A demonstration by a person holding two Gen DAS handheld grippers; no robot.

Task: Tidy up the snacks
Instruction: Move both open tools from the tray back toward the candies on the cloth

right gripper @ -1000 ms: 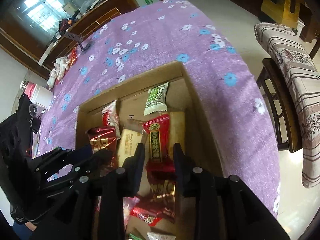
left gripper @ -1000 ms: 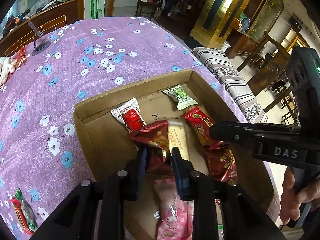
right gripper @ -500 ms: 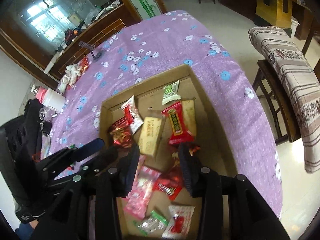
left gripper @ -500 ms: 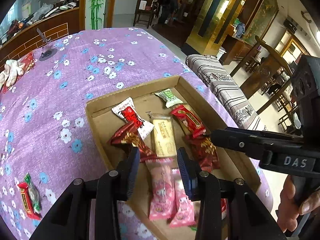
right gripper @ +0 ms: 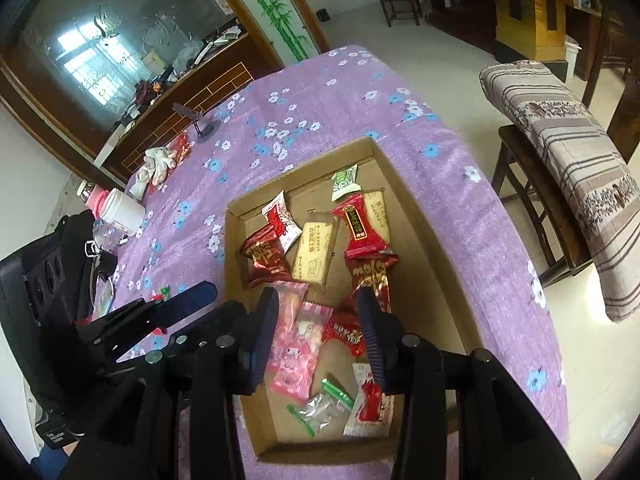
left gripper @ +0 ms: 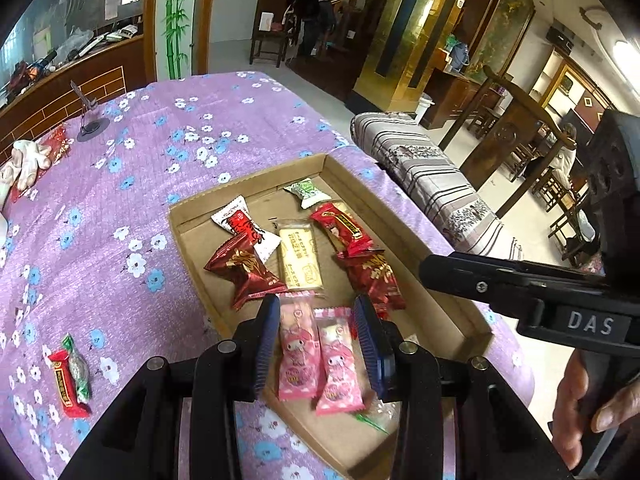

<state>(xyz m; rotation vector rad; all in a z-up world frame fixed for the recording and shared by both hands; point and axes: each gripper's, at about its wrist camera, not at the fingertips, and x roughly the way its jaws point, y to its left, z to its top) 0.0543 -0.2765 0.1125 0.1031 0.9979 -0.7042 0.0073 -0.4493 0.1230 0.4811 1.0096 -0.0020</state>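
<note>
Cardboard box (right gripper: 404, 184) holds snacks; both grippers apparently empty above it

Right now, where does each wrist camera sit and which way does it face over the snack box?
Left wrist: on the left gripper, tilted down at the cardboard box; its open fingers frame two pink packets; the right gripper and a hand show at right.
Right wrist: on the right gripper, angled down at the same box; open fingers empty; the left gripper shows at left.
Shared: box, snacks, purple floral tablecloth, striped cushion.
</note>
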